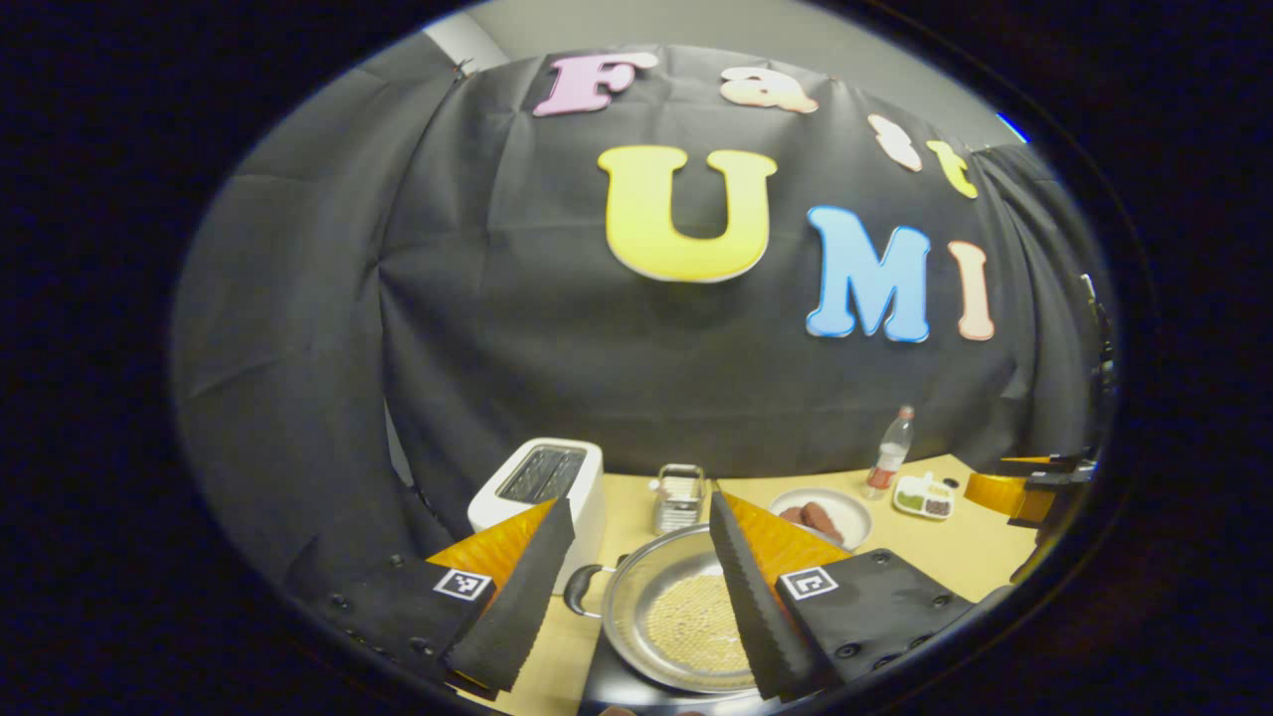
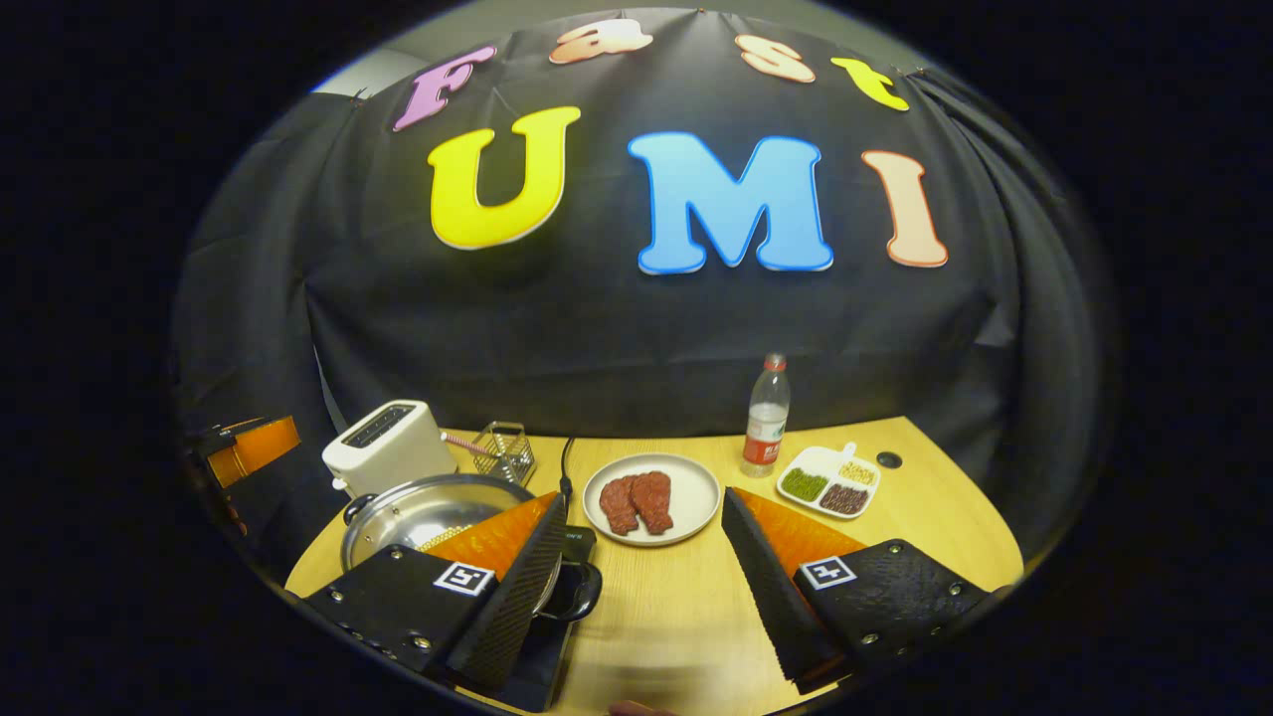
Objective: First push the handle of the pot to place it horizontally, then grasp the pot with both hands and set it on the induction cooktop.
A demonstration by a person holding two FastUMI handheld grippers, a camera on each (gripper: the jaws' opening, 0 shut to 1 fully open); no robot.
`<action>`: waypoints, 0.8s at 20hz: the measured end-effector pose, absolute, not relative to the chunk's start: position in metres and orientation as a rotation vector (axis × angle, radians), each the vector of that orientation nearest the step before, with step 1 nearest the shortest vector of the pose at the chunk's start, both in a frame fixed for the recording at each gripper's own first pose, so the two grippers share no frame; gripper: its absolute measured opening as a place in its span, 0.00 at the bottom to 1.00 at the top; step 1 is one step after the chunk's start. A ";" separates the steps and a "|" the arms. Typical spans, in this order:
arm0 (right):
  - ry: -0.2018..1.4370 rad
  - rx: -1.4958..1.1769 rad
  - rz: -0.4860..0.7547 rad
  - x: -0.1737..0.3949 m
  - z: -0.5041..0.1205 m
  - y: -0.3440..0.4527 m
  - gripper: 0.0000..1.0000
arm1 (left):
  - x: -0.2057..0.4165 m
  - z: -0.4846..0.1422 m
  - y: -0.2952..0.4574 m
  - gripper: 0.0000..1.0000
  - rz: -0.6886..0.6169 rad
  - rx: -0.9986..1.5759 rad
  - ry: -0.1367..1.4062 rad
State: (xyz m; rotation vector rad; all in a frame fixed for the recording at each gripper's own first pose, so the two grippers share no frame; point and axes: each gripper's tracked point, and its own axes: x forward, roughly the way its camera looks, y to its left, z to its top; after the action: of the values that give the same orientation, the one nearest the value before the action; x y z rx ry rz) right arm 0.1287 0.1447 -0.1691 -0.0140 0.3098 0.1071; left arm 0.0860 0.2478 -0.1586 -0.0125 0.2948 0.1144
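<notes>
Left gripper view: the left claw stands open, its two fingers spread wide above the steel pot, gripping nothing. The pot sits on the dark induction cooktop at the near edge of the wooden worktop, with one loop handle pointing toward the white toaster. Behind the pot stands a small wire basket; farther off are a white plate of red meat, a divided dish and a plastic bottle. Right gripper view: the right claw is likewise open and empty above bare worktop, just beside the pot, whose near loop handle lies by the claw's left finger. Beyond lie the plate of meat, the divided dish, the bottle, the wire basket and the toaster, all before the black cloth wall.
</notes>
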 end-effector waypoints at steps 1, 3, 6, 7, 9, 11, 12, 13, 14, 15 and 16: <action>0.277 -0.006 0.103 0.123 -0.146 0.132 0.95 | 0.080 -0.133 0.225 0.91 0.113 -0.022 0.263; 0.228 0.019 0.087 0.111 -0.105 0.109 0.96 | 0.071 -0.096 0.174 0.90 0.102 -0.043 0.208; 0.153 0.019 0.085 0.091 -0.053 0.066 0.95 | 0.057 -0.047 0.110 0.89 0.087 -0.056 0.135; 0.122 0.016 0.079 0.085 -0.038 0.051 0.95 | 0.055 -0.035 0.089 0.89 0.073 -0.058 0.122; 0.076 0.005 0.060 0.073 -0.015 0.017 0.95 | 0.048 -0.015 0.051 0.91 0.044 -0.049 0.110; 0.052 0.000 0.053 0.063 0.004 -0.006 1.00 | 0.042 0.004 0.019 0.93 0.027 -0.027 0.087; 0.046 -0.010 0.044 0.059 0.011 -0.018 0.97 | 0.042 0.013 0.006 0.95 0.028 -0.014 0.070; 0.037 -0.013 0.034 0.055 0.016 -0.031 0.98 | 0.040 0.018 -0.007 0.95 0.029 -0.007 0.058; 0.029 -0.011 0.037 0.054 0.020 -0.039 0.98 | 0.037 0.022 -0.020 0.95 0.031 -0.008 0.055; 0.026 -0.005 0.041 0.053 0.020 -0.043 0.98 | 0.028 0.026 -0.030 0.91 0.033 -0.011 0.051; 0.026 0.001 0.048 0.052 0.022 -0.047 0.98 | 0.023 0.029 -0.039 0.93 0.038 -0.013 0.049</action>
State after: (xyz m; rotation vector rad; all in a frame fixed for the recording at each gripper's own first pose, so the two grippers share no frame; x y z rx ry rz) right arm 0.0524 -0.0473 0.0215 0.0012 0.0261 0.0478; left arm 0.0229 -0.0388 0.0291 -0.0134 0.0488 0.0377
